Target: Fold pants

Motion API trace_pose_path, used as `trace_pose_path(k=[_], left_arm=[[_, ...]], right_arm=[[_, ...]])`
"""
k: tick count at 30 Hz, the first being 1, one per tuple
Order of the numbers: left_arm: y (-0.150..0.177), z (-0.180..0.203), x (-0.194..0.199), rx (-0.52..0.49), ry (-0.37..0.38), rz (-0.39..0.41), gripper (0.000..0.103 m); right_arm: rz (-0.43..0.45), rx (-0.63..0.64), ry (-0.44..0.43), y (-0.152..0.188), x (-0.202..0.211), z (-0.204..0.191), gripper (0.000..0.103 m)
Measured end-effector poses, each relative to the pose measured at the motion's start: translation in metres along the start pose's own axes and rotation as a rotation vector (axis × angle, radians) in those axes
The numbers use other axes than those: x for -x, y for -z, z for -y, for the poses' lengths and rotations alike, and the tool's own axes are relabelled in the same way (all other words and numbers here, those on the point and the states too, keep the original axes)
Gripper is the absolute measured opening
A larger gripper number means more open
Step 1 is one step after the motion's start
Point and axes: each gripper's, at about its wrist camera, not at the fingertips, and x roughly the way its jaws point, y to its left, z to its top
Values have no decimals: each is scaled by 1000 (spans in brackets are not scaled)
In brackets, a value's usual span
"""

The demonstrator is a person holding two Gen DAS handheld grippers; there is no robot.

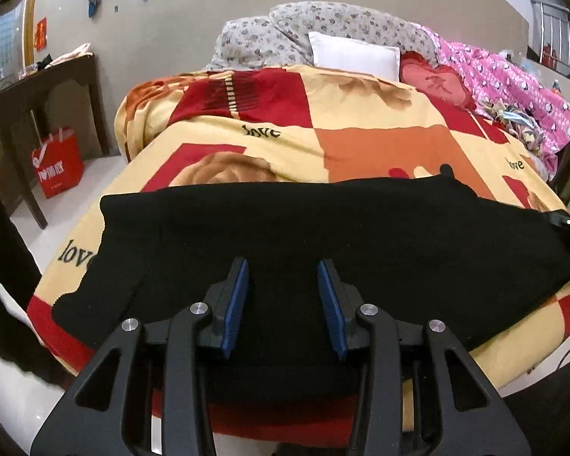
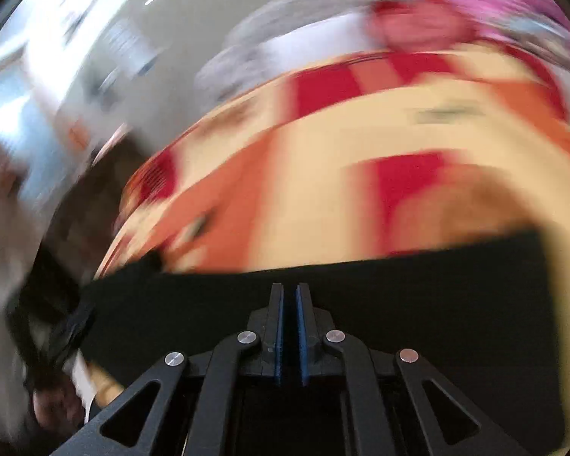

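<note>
Left wrist view: black pants (image 1: 323, 235) lie flat across a red-and-yellow blanket (image 1: 361, 144) on a bed; the left gripper (image 1: 284, 269) hovers above, jaws apart, empty. A dark wooden table (image 1: 38, 106) stands by the wall.

Right wrist view, blurred: the right gripper (image 2: 288, 296) is clenched over the pants (image 2: 437, 296); whether cloth is pinched, I cannot tell.

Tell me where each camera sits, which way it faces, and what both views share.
Left wrist: on the left gripper, looking forward and down over black pants on a patterned blanket toward the white pillow; its open blue-padded fingers show.
Right wrist: on the right gripper, blurred, facing the pants and blanket; its shut fingers show.
Shared: pants, blanket, pillows beyond.
</note>
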Motion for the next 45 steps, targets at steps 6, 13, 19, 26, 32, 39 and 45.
trace_pose_path(k=[6, 13, 19, 26, 32, 39, 45], left_arm=[[-13, 23, 10, -20, 59, -11, 37], [-10, 78, 0, -111, 190, -76, 38], [-4, 74, 0, -82, 211, -38, 41], [-3, 76, -2, -110, 218, -33, 52], [-3, 74, -3, -107, 237, -34, 53], [-3, 72, -3, -100, 251, -34, 53], [-4, 72, -3, -111, 242, -36, 54]], right_arm=[[48, -109, 68, 1, 52, 46, 1], [85, -157, 12, 39, 109, 29, 21], [-7, -134, 58, 42, 81, 39, 16], [129, -510, -18, 67, 119, 63, 53], [117, -628, -24, 60, 105, 64, 59], [87, -650, -23, 56, 95, 56, 59], [121, -744, -7, 56, 96, 61, 56]])
